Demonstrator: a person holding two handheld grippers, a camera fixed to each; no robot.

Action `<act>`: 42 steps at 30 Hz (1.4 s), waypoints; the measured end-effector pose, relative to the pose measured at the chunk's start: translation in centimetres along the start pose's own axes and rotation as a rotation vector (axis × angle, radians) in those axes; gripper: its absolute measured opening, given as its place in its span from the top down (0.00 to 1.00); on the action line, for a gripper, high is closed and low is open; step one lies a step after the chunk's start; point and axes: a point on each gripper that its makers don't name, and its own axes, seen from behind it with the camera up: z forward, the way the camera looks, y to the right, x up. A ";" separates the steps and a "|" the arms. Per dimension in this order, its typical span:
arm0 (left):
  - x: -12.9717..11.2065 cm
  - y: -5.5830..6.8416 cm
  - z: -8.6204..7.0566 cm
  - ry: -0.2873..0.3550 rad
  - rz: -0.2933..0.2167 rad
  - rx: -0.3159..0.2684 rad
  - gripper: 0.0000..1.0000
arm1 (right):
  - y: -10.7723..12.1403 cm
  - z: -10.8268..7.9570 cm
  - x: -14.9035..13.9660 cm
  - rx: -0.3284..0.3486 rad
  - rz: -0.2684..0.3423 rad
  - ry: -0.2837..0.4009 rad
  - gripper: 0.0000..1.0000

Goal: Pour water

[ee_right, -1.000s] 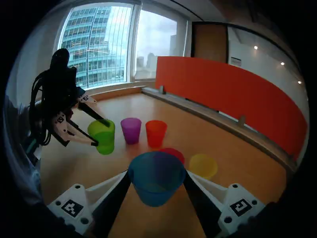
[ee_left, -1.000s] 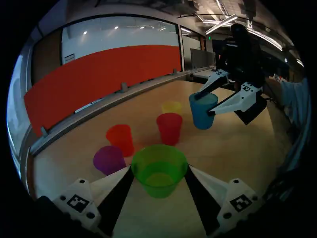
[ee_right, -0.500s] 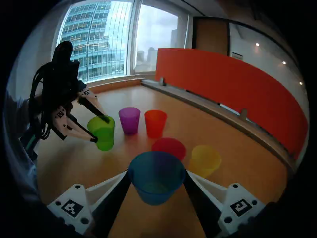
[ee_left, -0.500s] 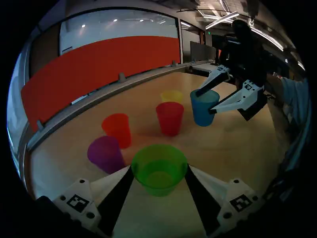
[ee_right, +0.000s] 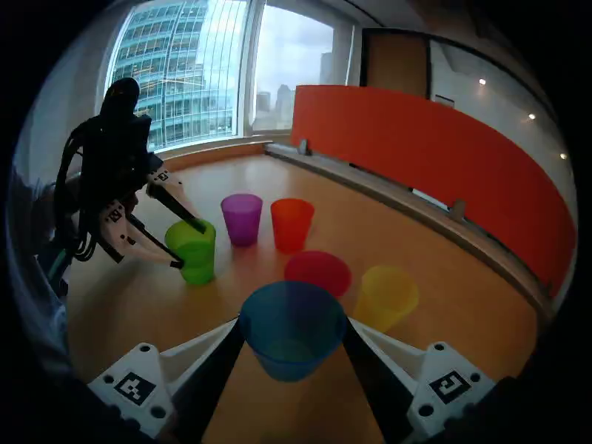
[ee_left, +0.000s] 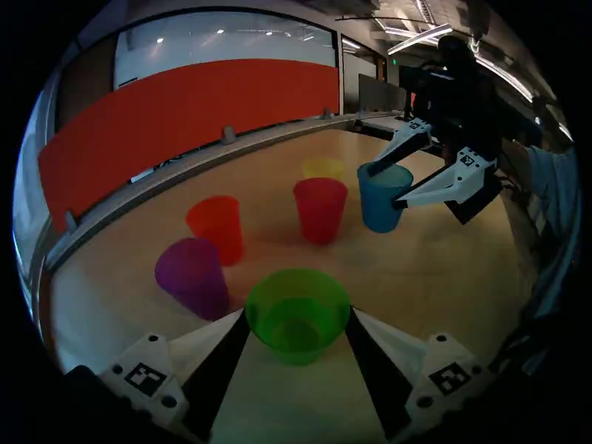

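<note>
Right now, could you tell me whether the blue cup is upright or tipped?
Upright: the blue cup, held by the right hand-held gripper, has its rim level, mouth facing up.

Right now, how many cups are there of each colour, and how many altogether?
green cup: 1
blue cup: 1
purple cup: 1
orange cup: 1
red cup: 1
yellow cup: 1
Total: 6 cups
</note>
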 end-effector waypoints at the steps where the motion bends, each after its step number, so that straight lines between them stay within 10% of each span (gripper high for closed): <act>1: -0.1 -0.1 0.0 -0.001 -0.002 0.000 0.13 | 0.0 0.0 0.0 0.000 0.001 -0.001 0.06; 42: -2.0 -0.6 -1.8 -0.020 -0.045 0.034 0.02 | -0.1 1.5 -2.2 -0.016 0.001 -0.022 0.06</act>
